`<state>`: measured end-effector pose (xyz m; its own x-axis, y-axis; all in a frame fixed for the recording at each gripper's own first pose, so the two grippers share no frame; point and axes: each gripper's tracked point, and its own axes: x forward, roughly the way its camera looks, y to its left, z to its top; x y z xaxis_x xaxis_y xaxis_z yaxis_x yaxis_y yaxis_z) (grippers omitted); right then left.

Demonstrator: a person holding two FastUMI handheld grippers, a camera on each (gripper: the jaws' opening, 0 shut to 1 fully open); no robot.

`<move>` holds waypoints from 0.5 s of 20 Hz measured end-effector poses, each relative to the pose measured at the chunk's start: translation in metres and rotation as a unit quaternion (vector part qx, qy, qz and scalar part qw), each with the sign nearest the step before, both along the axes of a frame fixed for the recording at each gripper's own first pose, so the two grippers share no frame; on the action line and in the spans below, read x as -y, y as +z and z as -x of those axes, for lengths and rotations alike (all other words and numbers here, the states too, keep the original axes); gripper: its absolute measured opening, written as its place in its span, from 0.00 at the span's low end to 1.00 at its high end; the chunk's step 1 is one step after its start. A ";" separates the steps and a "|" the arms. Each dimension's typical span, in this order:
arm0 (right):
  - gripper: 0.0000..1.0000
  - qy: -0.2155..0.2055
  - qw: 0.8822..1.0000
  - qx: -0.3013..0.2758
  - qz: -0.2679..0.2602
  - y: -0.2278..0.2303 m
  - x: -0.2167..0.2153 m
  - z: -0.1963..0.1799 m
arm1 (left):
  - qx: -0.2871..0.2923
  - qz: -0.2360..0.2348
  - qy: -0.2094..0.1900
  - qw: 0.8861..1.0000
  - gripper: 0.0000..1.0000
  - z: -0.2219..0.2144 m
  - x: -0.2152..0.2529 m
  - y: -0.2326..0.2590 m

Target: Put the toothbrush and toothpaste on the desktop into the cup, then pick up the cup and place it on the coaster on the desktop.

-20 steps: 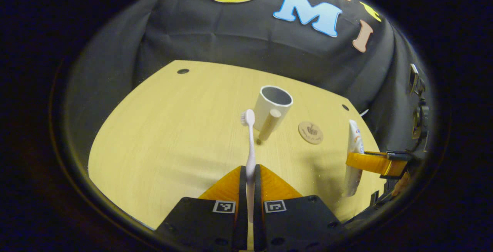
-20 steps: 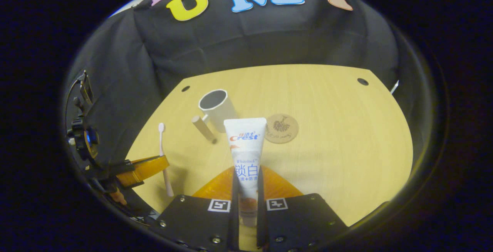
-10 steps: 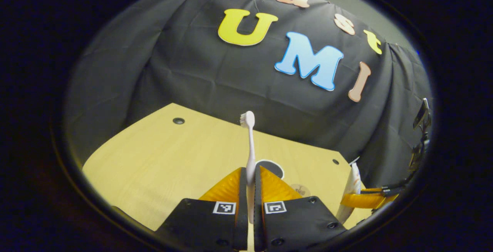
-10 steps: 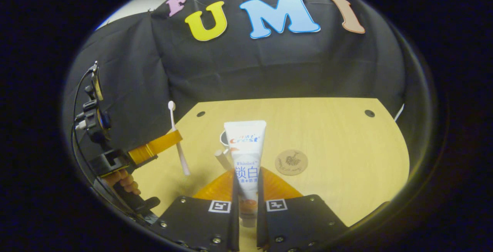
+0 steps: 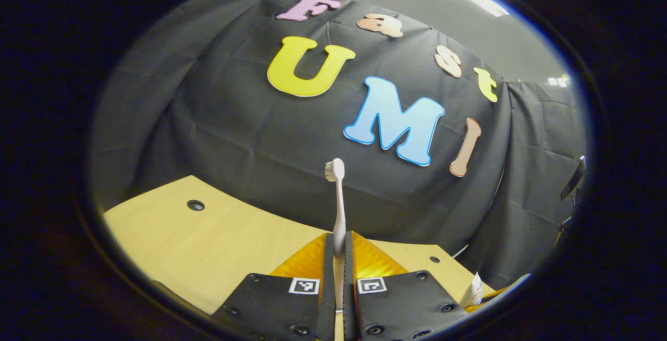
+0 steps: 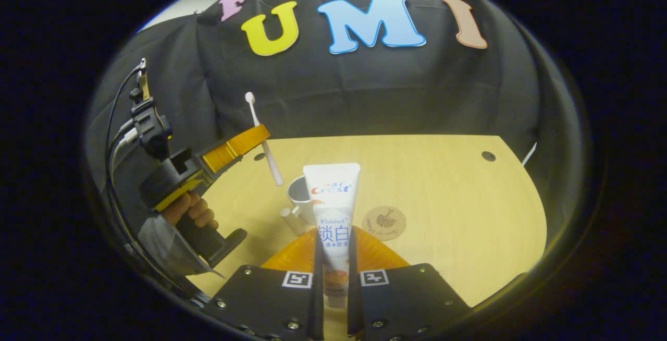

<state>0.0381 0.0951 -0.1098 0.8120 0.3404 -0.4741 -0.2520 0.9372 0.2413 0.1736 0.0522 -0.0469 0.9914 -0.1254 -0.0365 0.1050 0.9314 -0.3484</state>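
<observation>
- So far, the toothbrush [image 5: 338, 203] is off the counter [image 5: 219, 244] and clamped by its lower handle between both fingers of the left hand-held gripper [image 5: 337, 278], bristle head pointing up against the booth's cloth wall.
- Seen from the right gripper view, that same toothbrush [image 6: 263, 143] hangs tilted in the left hand-held gripper [image 6: 237, 145], its handle end pointing down just above and to the left of the cup [image 6: 298, 197], not yet inside it.
- Likewise the toothpaste [image 6: 332, 226] is lifted and pinched at its lower end between both fingers of the right hand-held gripper [image 6: 333, 289], standing upright with its flat crimped end on top.
- Meanwhile the cup stands upright on the counter, partly hidden behind the toothpaste, and from what shows of its mouth nothing is in it; a pale wooden handle [image 6: 289, 219] sticks out from its side toward the camera.
- Beside it to the right, a little apart, the round coaster [image 6: 384, 222] lies flat and bare.
- By my judgement, both pickups are done and the task is early to midway: left are lowering the toothbrush into the cup, then the toothpaste, then gripping the cup and setting it on the coaster.
- Outward, a person's hand [image 6: 188, 214] grips the left tool's handle at the left edge.
</observation>
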 end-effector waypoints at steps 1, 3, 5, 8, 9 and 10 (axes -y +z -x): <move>0.19 -0.004 1.000 -0.006 0.001 -0.004 0.001 -0.001 | -0.003 0.002 -0.002 1.000 0.12 -0.008 0.002 -0.006; 0.19 -0.013 1.000 -0.018 -0.002 -0.011 0.002 -0.002 | -0.012 0.008 -0.006 1.000 0.12 -0.020 0.008 -0.017; 0.19 -0.018 0.999 -0.031 -0.012 -0.019 0.001 -0.003 | -0.026 0.003 -0.005 1.000 0.12 -0.031 0.010 -0.036; 0.18 -0.028 0.999 -0.039 -0.017 -0.025 0.002 -0.005 | -0.043 -0.012 -0.006 0.999 0.12 -0.041 0.012 -0.058; 0.18 -0.030 0.999 -0.036 -0.019 -0.023 0.002 -0.008 | -0.049 -0.021 -0.010 0.999 0.12 -0.043 0.016 -0.068; 0.18 -0.030 0.999 -0.032 -0.023 -0.019 0.000 -0.011 | -0.054 -0.029 -0.012 0.998 0.12 -0.043 0.018 -0.075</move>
